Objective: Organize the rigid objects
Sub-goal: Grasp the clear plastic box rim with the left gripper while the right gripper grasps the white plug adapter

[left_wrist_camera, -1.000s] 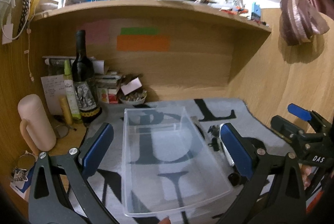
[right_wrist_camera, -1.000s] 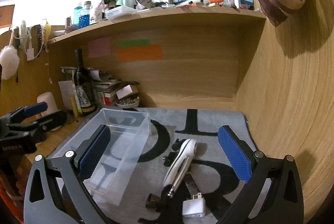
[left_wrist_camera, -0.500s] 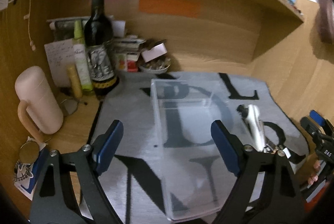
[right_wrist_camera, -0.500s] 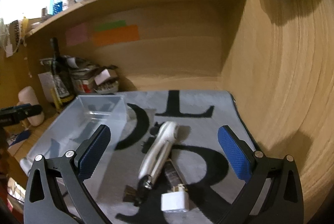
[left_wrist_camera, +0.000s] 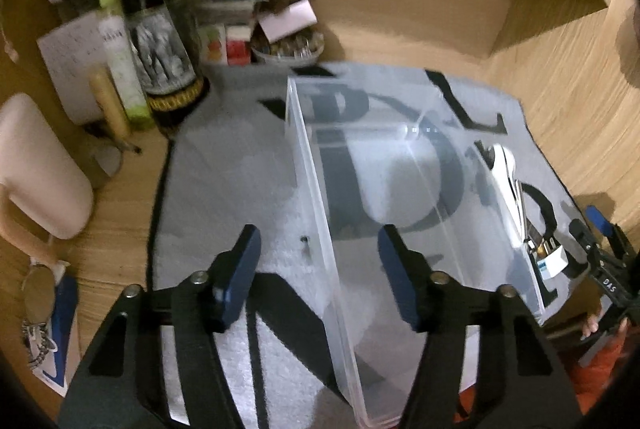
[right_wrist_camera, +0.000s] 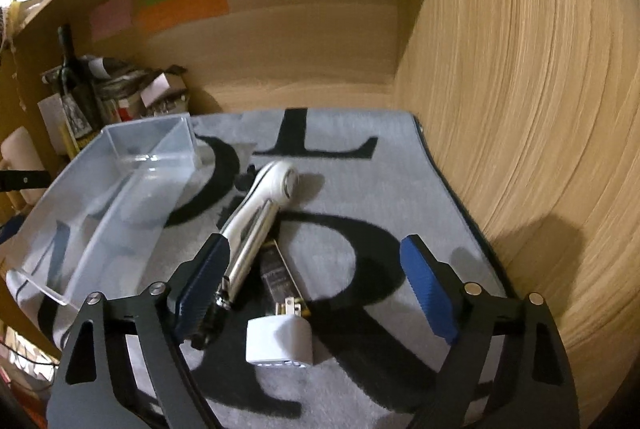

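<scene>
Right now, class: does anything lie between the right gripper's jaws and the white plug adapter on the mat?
Nothing visible does. The white plug adapter lies clear between the right gripper's closing jaws, though the white handheld device almost touches one jaw.

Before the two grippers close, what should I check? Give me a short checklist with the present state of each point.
1. Clear box empty: ok.
2. Left gripper straddles the box's left wall, jaws closing, pads not yet pressing: ok.
3. Right gripper over the white plug, jaws closing, nothing gripped: ok.
4. White handheld device clear of the right gripper's left pad: not ok, it lies against it.
5. Box steady on the mat: cannot tell.
</scene>
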A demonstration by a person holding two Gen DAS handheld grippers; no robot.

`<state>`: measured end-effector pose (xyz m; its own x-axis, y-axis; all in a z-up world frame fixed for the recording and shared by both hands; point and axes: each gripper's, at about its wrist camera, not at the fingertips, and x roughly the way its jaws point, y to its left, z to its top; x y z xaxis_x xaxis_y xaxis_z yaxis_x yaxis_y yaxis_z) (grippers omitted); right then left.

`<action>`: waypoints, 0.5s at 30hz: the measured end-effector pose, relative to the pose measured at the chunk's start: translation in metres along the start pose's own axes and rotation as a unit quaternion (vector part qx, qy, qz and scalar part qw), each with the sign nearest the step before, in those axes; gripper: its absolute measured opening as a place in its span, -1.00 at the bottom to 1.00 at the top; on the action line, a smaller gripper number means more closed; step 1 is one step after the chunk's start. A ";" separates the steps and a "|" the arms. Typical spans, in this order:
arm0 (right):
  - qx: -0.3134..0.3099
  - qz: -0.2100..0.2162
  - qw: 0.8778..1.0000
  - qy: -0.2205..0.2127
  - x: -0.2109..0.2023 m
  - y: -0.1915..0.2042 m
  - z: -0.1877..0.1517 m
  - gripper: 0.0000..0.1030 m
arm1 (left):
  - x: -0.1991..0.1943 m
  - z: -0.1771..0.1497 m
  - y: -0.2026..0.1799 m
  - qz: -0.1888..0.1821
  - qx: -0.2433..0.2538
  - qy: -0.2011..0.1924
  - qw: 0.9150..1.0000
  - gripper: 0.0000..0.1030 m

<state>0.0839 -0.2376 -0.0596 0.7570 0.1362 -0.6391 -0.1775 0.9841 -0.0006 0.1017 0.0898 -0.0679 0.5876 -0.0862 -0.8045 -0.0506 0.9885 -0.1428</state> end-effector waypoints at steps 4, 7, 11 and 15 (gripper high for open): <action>-0.004 0.004 1.000 0.011 0.009 0.002 -0.001 0.56 | 0.016 -0.001 0.003 -0.024 -0.012 0.038 0.999 -0.25; -0.007 0.007 1.000 0.021 0.013 0.002 -0.003 0.47 | 0.025 -0.001 0.003 -0.036 -0.018 0.057 0.998 -0.50; -0.004 0.015 0.999 0.036 0.013 0.001 -0.010 0.43 | 0.033 -0.003 0.001 -0.036 -0.016 0.074 0.997 -0.68; -0.002 0.022 0.999 0.047 0.011 0.003 -0.020 0.43 | 0.034 -0.003 0.000 -0.028 -0.013 0.075 0.997 -0.71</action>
<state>0.0788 -0.2356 -0.0824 0.6859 0.1677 -0.7081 -0.2113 0.9771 0.0267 0.1192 0.0864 -0.0963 0.4633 -0.1614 -0.8714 -0.0427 0.9781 -0.2039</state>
